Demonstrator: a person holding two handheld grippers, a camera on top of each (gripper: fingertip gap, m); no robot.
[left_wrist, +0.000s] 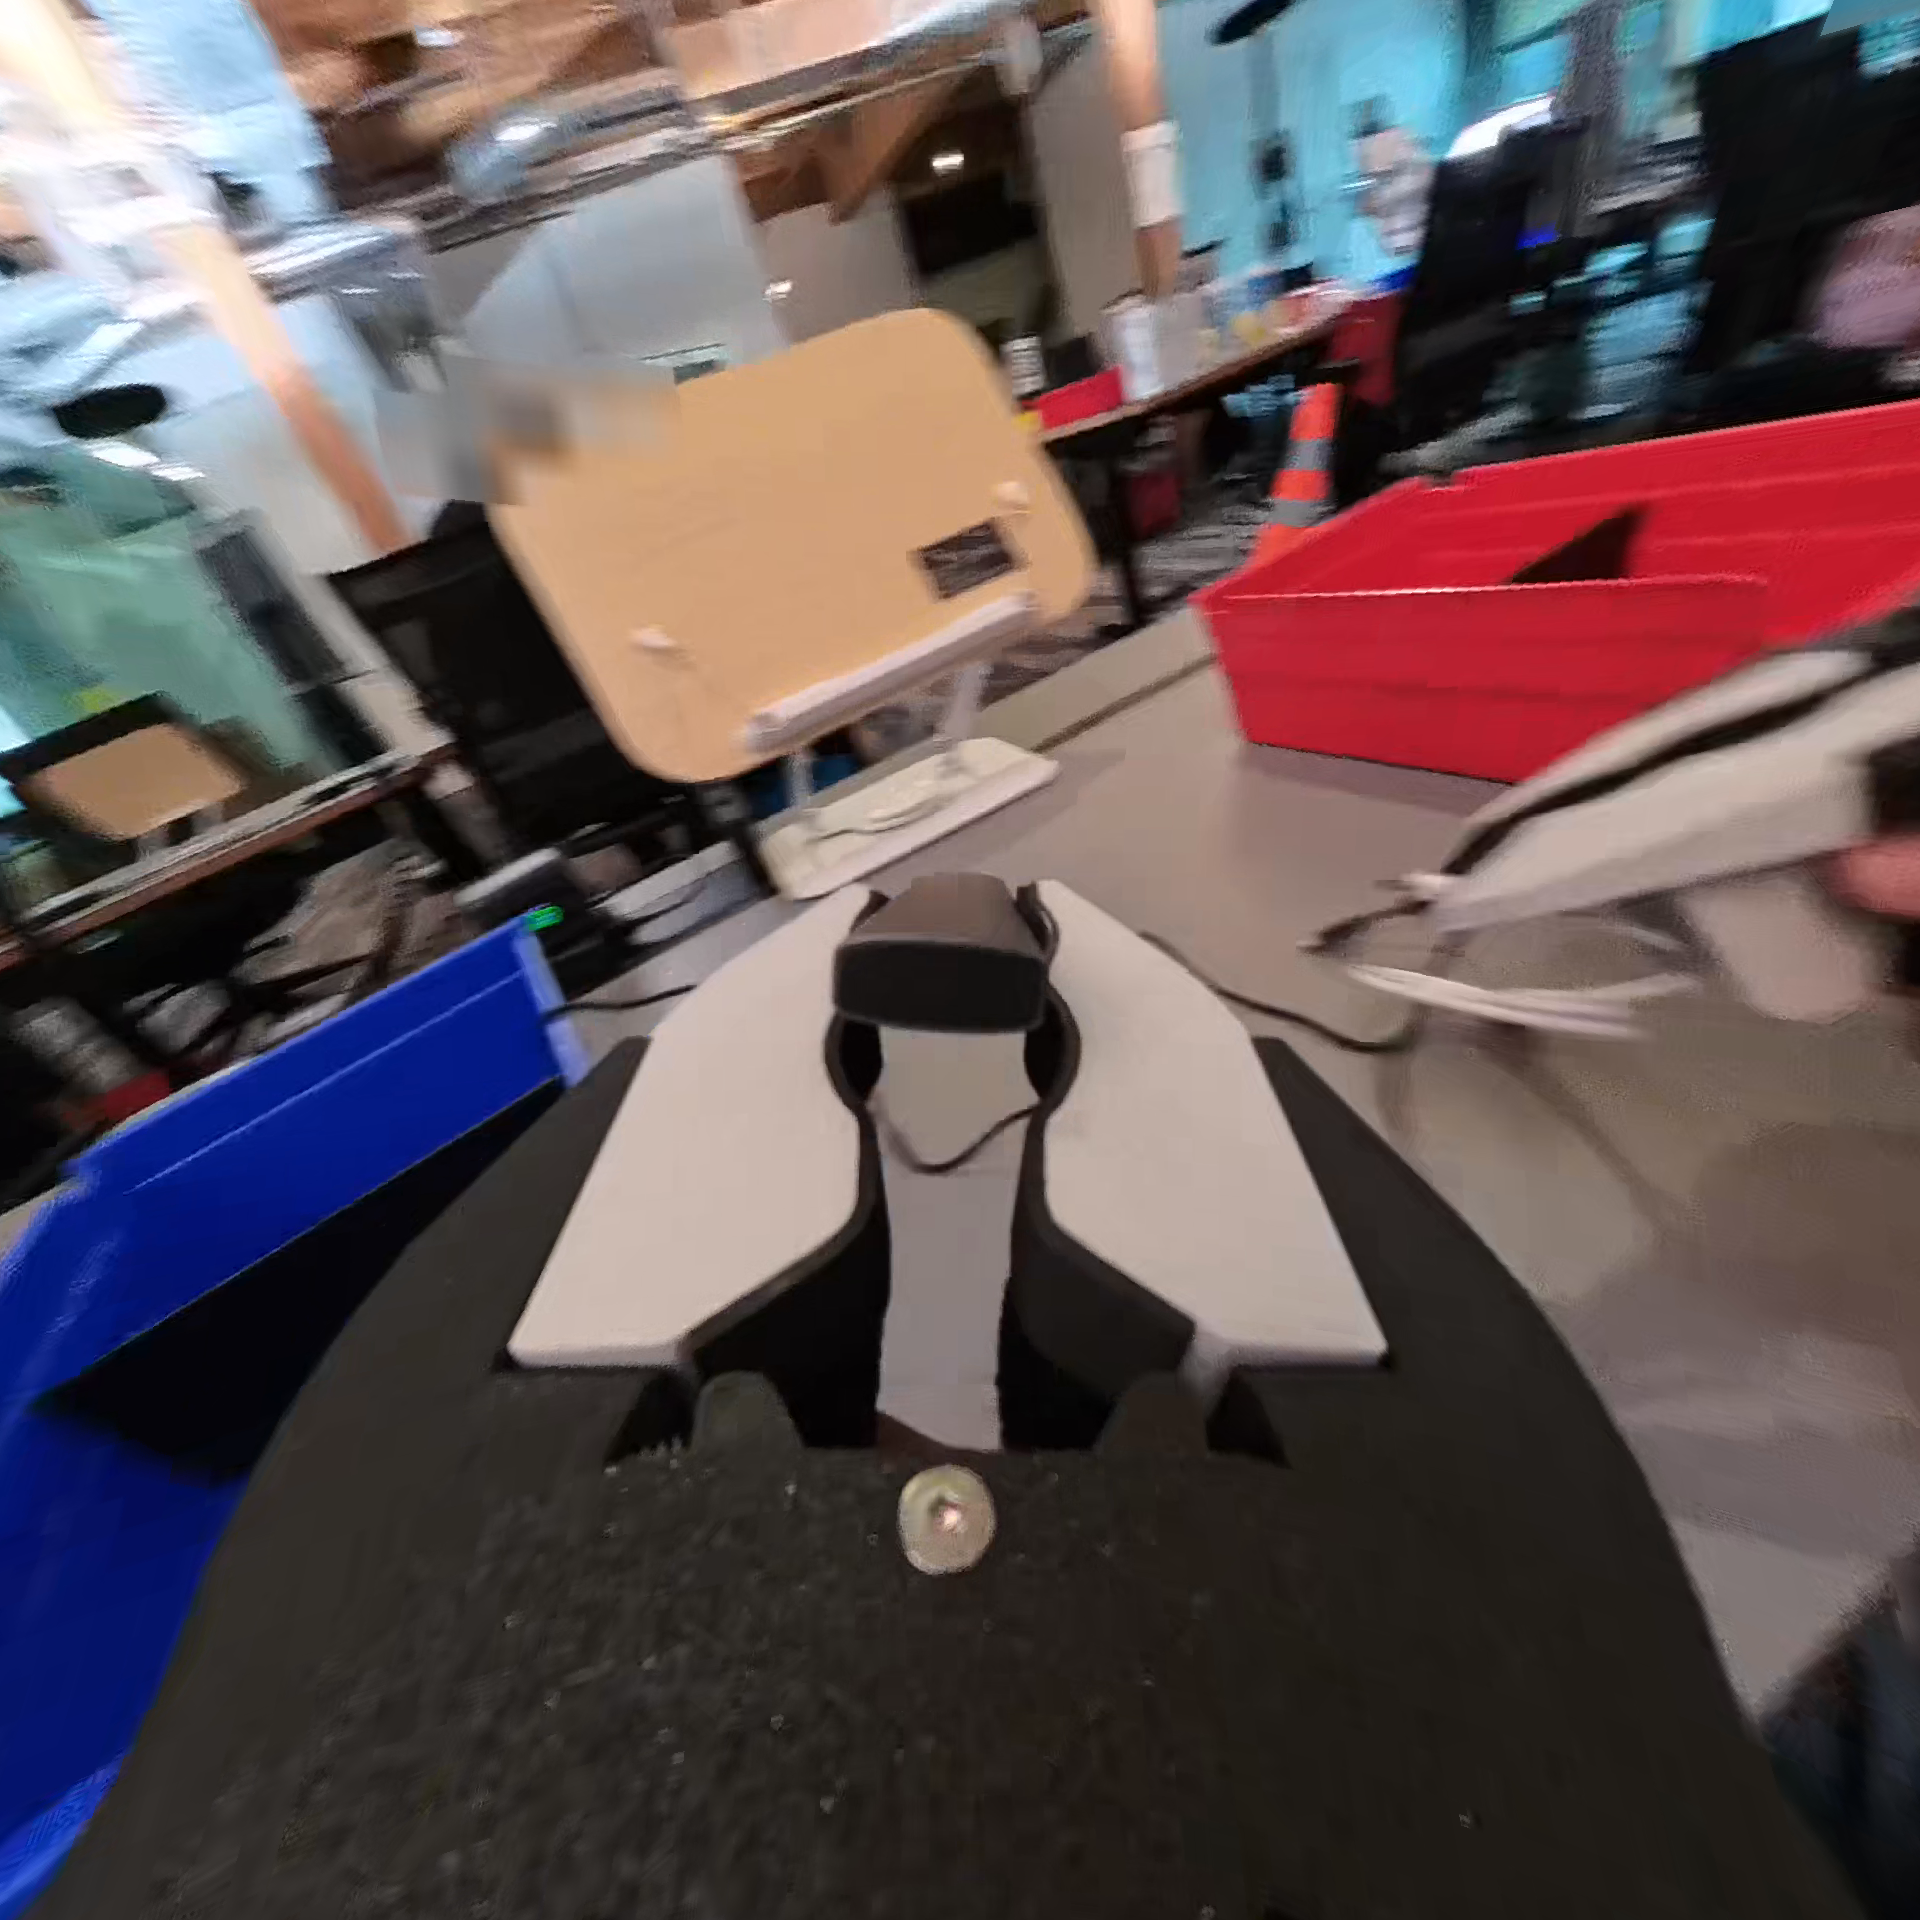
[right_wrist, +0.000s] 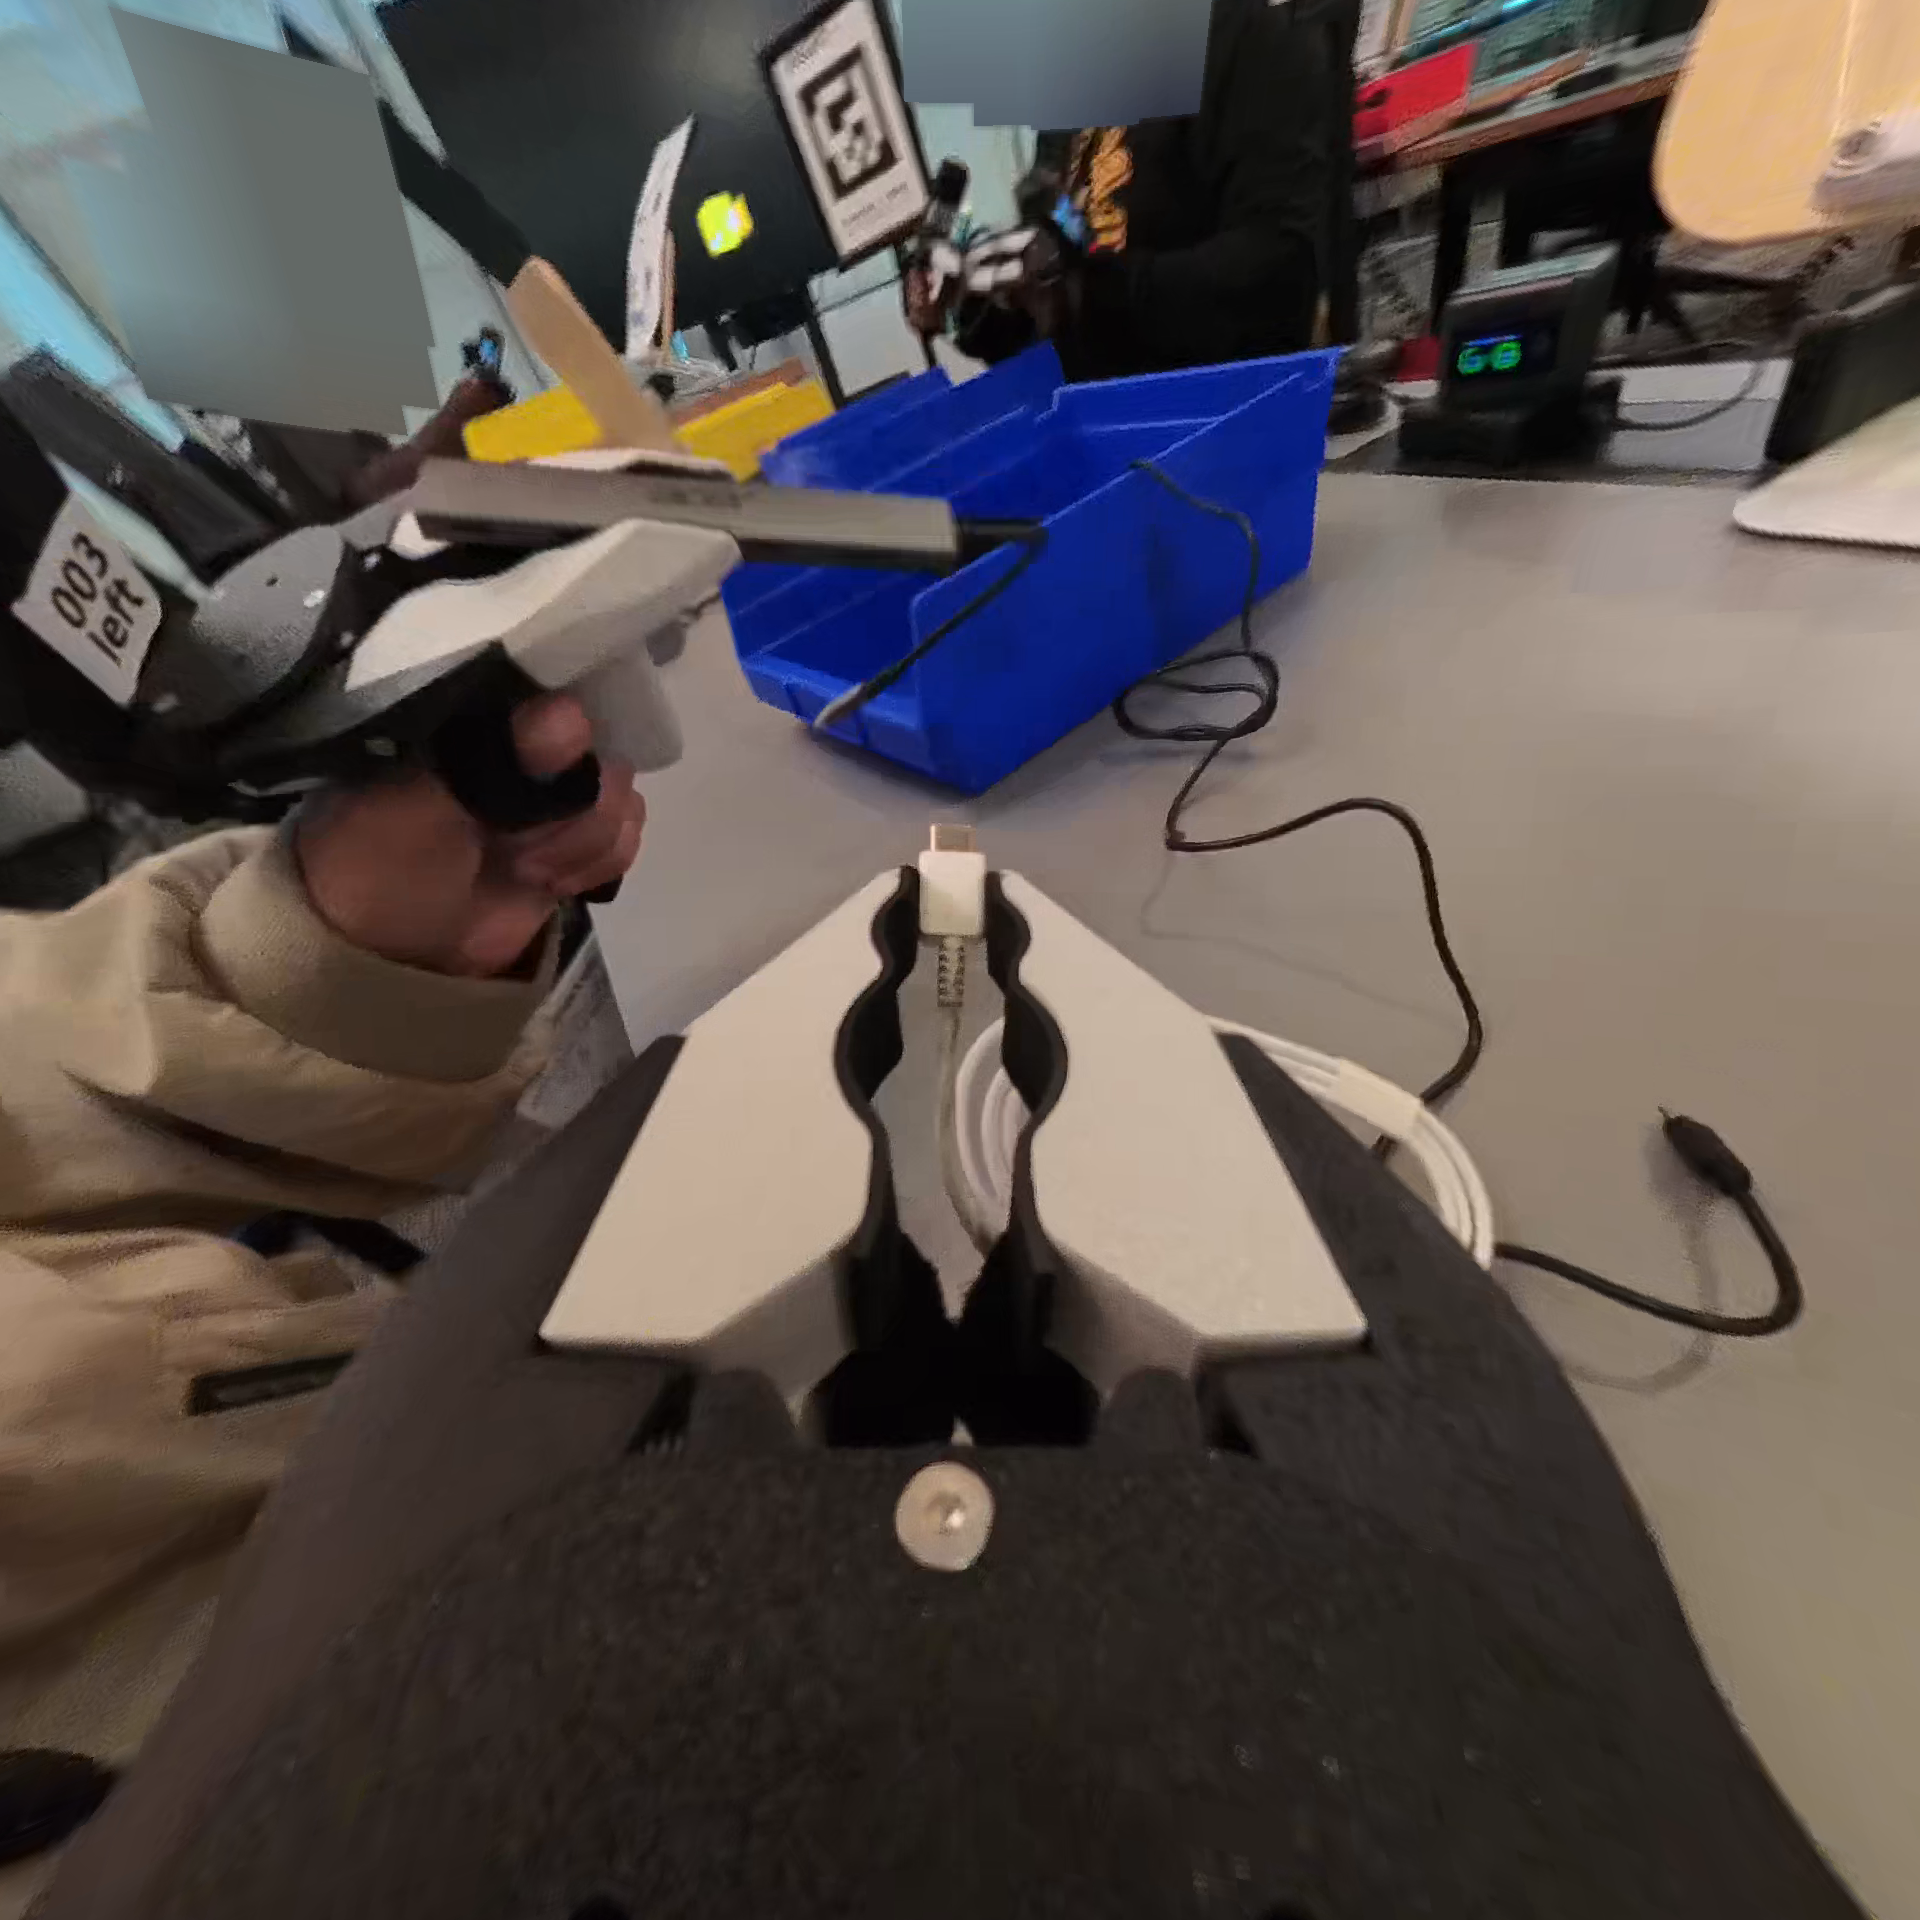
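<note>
While the left hand-held gripper hangs above the grey surface, its two fingers are closed on one slim dark grey device, gripped at the tips. From the right wrist view that device shows as a long flat bar sticking out past the fingers, with one thin black cable running from its end, down over the blue bin and across the surface in loose loops to a free black plug.

The right hand-held gripper is closed nearly all the way on one white connector, whose metal tip points forward past the fingertips. A white cable trails back from it in a coil beside the gripper.

Three bins can be counted: one blue, one red bin at the far right of the surface, and one yellow bin behind the blue one. One tan board on a white stand sits at the far edge, bearing a small dark label too blurred to read. A white tag with printed characters is fixed to the left gripper's body, and a square black-and-white marker sign stands in the background. One orange cone stands beyond the surface.
</note>
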